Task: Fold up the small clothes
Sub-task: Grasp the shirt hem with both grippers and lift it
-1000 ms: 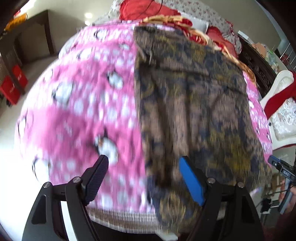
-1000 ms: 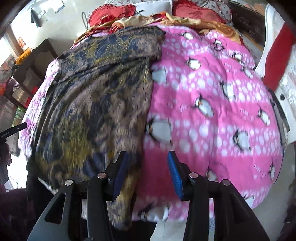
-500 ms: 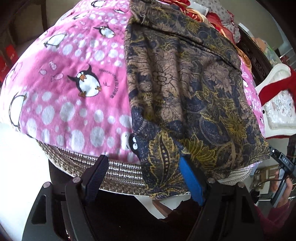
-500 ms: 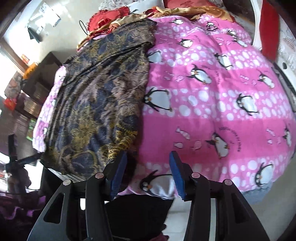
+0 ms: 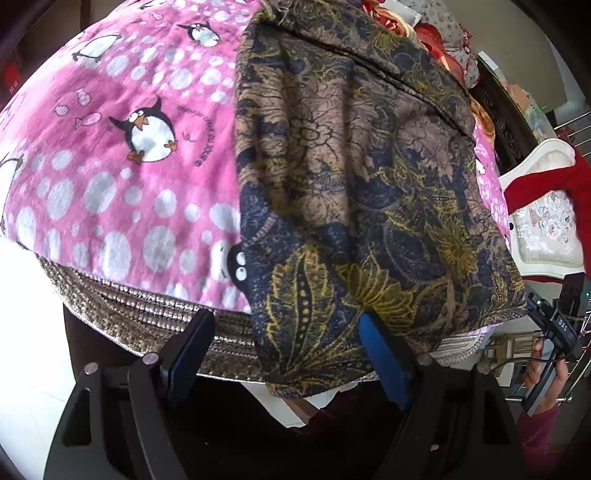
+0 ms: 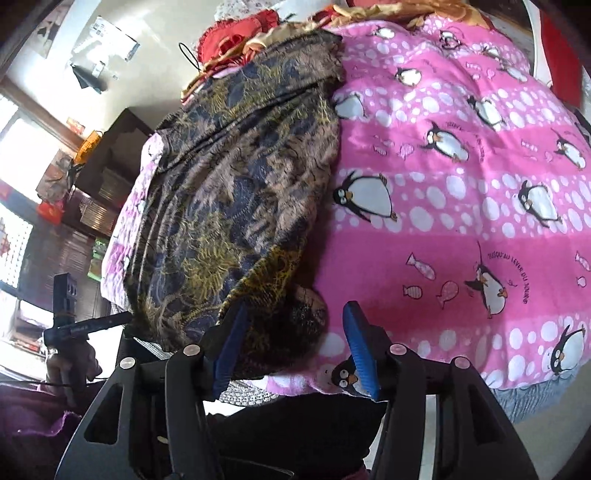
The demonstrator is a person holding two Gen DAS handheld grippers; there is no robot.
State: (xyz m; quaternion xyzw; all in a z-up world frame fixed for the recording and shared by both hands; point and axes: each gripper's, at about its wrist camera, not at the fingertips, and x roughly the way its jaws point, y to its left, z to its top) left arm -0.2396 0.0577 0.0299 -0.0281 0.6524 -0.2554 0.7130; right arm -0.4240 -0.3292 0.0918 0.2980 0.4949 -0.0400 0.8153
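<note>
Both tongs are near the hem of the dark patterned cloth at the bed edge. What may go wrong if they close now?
1. The left tongs stand open over the cloth corner and the woven mat under the blanket: they may pinch the mat too.
2. The right tongs, jaws just opening, straddle a bunched corner beside the pink blanket: they may catch the blanket or several layers.
3. The hem hangs over the bed edge, so a weak grip may let it slide off.

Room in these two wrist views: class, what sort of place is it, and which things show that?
Most likely a home bedroom. A pink penguin blanket covers a bed, a patterned garment lies spread on it, and red cushions are piled at the far end.
</note>
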